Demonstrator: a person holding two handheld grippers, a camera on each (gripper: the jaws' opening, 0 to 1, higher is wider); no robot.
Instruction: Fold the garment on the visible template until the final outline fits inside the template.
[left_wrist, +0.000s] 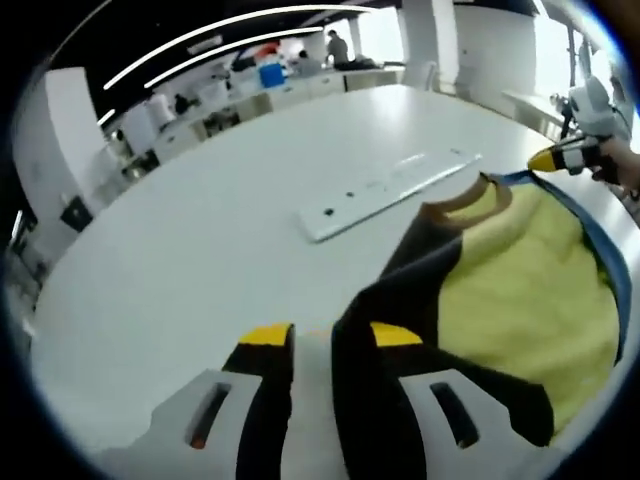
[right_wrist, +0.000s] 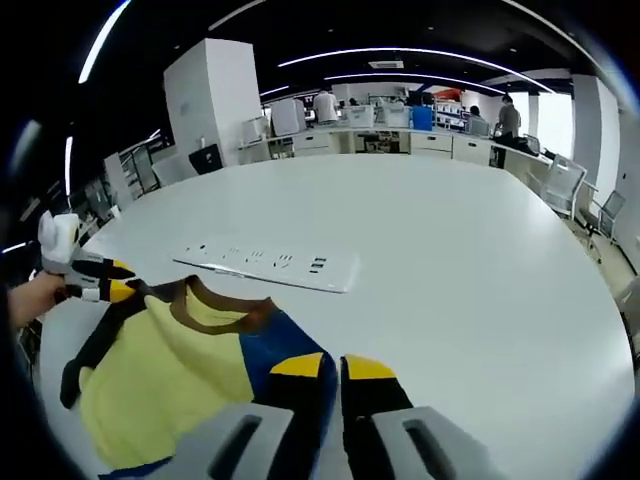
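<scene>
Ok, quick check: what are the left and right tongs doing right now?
Left tongs: closed on the shirt, pinching its dark edge.
Right tongs: closed on the shirt's blue side.

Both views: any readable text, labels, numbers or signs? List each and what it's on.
None can be read.
White strip on the table: small dark marks, too small and blurred to read in either view.
Garment: yellow, blue and dark panels, no print or label visible.
Background counters and equipment: no legible signs.
</scene>
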